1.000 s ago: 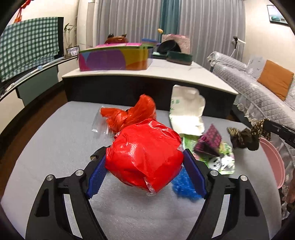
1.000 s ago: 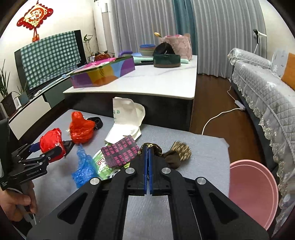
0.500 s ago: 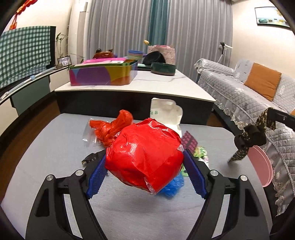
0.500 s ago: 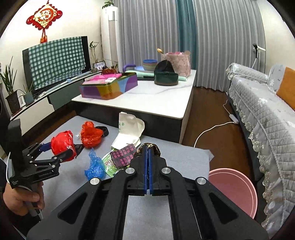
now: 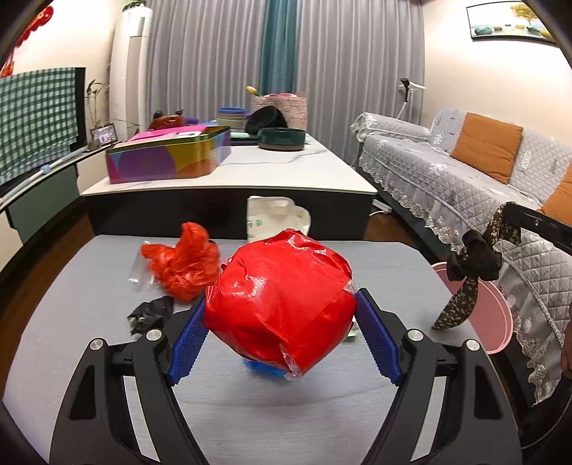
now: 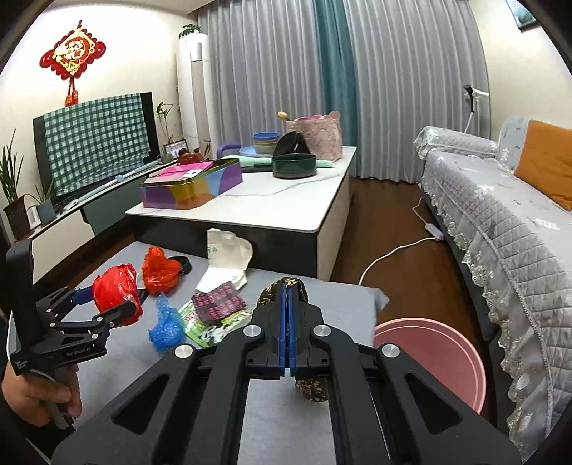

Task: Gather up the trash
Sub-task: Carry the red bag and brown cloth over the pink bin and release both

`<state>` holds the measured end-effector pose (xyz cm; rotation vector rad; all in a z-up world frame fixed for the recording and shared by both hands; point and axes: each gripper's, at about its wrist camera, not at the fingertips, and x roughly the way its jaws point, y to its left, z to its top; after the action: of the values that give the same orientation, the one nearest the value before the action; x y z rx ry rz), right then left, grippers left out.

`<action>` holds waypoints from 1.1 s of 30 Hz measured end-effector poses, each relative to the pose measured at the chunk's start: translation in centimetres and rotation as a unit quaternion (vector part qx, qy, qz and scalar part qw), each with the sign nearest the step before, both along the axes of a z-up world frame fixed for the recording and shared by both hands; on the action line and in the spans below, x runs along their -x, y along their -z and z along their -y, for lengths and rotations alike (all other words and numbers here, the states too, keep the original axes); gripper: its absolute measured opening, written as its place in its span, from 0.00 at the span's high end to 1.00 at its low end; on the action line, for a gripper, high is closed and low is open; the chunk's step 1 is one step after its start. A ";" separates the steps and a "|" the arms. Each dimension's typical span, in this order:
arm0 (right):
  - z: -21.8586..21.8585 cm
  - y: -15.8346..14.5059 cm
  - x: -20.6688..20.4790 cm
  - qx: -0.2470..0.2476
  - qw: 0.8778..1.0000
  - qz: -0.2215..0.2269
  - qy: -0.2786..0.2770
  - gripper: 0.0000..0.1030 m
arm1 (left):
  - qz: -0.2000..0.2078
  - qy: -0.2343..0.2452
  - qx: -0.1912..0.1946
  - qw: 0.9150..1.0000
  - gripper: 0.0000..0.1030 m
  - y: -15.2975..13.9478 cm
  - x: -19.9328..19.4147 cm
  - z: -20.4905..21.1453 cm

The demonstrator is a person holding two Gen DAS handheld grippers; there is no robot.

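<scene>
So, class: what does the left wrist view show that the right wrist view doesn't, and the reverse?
Only the left wrist view shows the framed picture on the wall. Only the right wrist view shows the red knot ornament, the pink patterned wrapper and the left gripper from outside. Both show the red bundle, the dark patterned cloth and the pink bin.

On the worktop point(image 6: 107, 361), taking the crumpled bag point(image 6: 159, 270) as landmark: the paper bag point(image 6: 228, 250) lies to its right, the patterned packet point(image 6: 218, 304) right and nearer the camera, the small plastic wad point(image 6: 166, 323) in front. The basin point(image 6: 447, 357) sits on the floor far right of the crumpled bag, beside the sofa point(image 6: 507, 229)
</scene>
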<state>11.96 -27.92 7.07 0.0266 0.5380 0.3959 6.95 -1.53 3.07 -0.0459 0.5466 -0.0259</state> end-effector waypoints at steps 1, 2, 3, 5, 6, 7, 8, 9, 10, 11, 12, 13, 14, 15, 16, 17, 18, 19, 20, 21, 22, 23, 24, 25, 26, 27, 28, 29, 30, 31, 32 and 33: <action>0.2 0.0 0.0 0.000 1.000 0.001 0.002 0.99 | 0.000 0.003 0.000 1.000 0.26 0.0 -0.1 0.2; 0.7 0.0 0.0 0.000 1.000 0.002 0.006 0.99 | -0.001 0.006 0.000 1.000 0.26 0.1 -0.1 0.6; 1.1 0.0 0.0 -0.002 1.000 0.002 0.009 0.99 | -0.001 0.010 -0.001 1.000 0.26 0.1 -0.2 1.0; 1.9 -0.2 0.0 -0.006 1.000 0.004 0.018 0.99 | -0.002 0.016 -0.001 1.000 0.26 0.2 -0.3 1.6; 2.3 -0.2 0.0 -0.008 1.000 0.004 0.023 0.99 | -0.002 0.021 0.000 1.000 0.26 0.2 -0.5 2.1; 2.9 -0.3 0.0 -0.010 1.000 0.005 0.028 0.99 | -0.002 0.023 0.000 1.000 0.26 0.2 -0.5 2.4; 3.3 -0.3 0.0 -0.011 0.999 0.005 0.032 0.99 | -0.002 0.028 0.000 1.000 0.26 0.2 -0.6 2.9; 3.8 -0.4 -0.1 -0.012 0.999 0.006 0.038 0.99 | -0.001 0.031 0.000 1.000 0.26 0.1 -0.7 3.2; 4.2 -0.4 -0.1 -0.012 0.999 0.006 0.041 0.99 | -0.001 0.035 0.002 0.999 0.26 0.1 -0.8 3.6; 4.6 -0.4 -0.1 -0.012 0.999 0.007 0.046 0.99 | -0.001 0.038 0.002 0.999 0.26 0.1 -0.9 4.0; 5.0 -0.4 -0.1 -0.013 0.999 0.007 0.049 0.99 | -0.001 0.042 0.003 0.999 0.26 0.0 -0.9 4.4; 5.4 -0.5 -0.2 -0.013 0.998 0.007 0.053 0.99 | -0.001 0.047 0.003 0.999 0.26 0.0 -1.0 4.9; 5.9 -0.5 -0.2 -0.012 0.998 0.007 0.057 0.99 | 0.000 0.051 0.003 0.999 0.26 0.0 -1.0 5.4; 6.4 -0.4 -0.3 -0.011 0.998 0.007 0.063 0.99 | 0.000 0.056 0.003 0.998 0.26 -0.1 -1.1 5.9; 6.8 -0.4 -0.3 -0.012 0.998 0.007 0.066 0.99 | 0.000 0.061 0.003 0.998 0.26 -0.1 -1.2 6.3; 7.4 -0.4 -0.3 -0.013 0.997 0.007 0.071 0.99 | 0.001 0.066 0.002 0.998 0.26 -0.2 -1.3 6.9; 7.8 -0.4 -0.3 -0.015 0.997 0.006 0.075 0.99 | 0.002 0.070 0.002 0.998 0.26 -0.3 -1.4 7.3; 8.4 -0.4 -0.3 -0.017 0.997 0.005 0.079 0.99 | 0.002 0.076 0.002 0.997 0.26 -0.4 -1.5 7.9; 8.7 -0.4 -0.4 -0.018 0.996 0.005 0.083 0.99 | 0.002 0.081 0.004 0.997 0.26 -0.6 -1.7 8.4; 9.2 -0.4 -0.4 -0.019 0.996 0.004 0.087 0.99 | 0.002 0.087 0.005 0.996 0.26 -0.7 -2.0 9.0; 9.5 -0.4 -0.4 -0.019 0.996 0.005 0.090 0.99 | 0.003 0.091 0.006 0.996 0.26 -0.8 -2.2 9.4; 9.9 -0.4 -0.4 -0.019 0.996 0.005 0.093 0.99 | 0.004 0.095 0.006 0.995 0.26 -1.0 -2.4 10.0; 10.2 -0.4 -0.3 -0.018 0.995 0.005 0.096 0.99 | 0.005 0.101 0.006 0.995 0.26 -1.1 -2.8 10.6; 10.6 -0.4 -0.3 -0.016 0.995 0.004 0.099 0.99 | 0.006 0.105 0.006 0.994 0.26 -1.3 -3.1 11.2; 10.9 -0.4 -0.3 -0.015 0.995 0.005 0.103 0.99 | 0.006 0.110 0.007 0.994 0.26 -1.4 -3.4 11.7; 11.3 -0.3 -0.3 -0.015 0.994 0.005 0.107 0.99 | 0.007 0.113 0.008 0.994 0.26 -1.5 -3.5 12.2; 11.6 -0.3 -0.3 -0.014 0.994 0.004 0.109 0.99 | 0.007 0.118 0.008 0.993 0.26 -1.6 -3.9 12.8; 11.9 -0.2 -0.3 -0.015 0.994 0.003 0.111 0.99 | 0.008 0.124 0.007 0.992 0.26 -1.7 -4.3 13.4; 12.2 -0.2 -0.3 -0.014 0.993 0.003 0.113 0.99 | 0.008 0.128 0.007 0.992 0.26 -1.7 -4.5 13.8; 12.6 -0.1 -0.4 -0.012 0.993 0.002 0.117 0.99 | 0.008 0.134 0.006 0.991 0.26 -1.8 -4.8 14.4; 12.9 0.0 -0.4 -0.011 0.993 0.001 0.120 0.99 | 0.009 0.138 0.006 0.990 0.26 -2.0 -5.2 15.0; 13.2 0.0 -0.5 -0.010 0.992 0.000 0.122 0.99 | 0.009 0.142 0.006 0.990 0.26 -2.0 -5.4 15.5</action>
<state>12.48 -41.15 7.03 0.1105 0.5235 0.1618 12.36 -17.00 5.12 0.0207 0.5311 -0.3082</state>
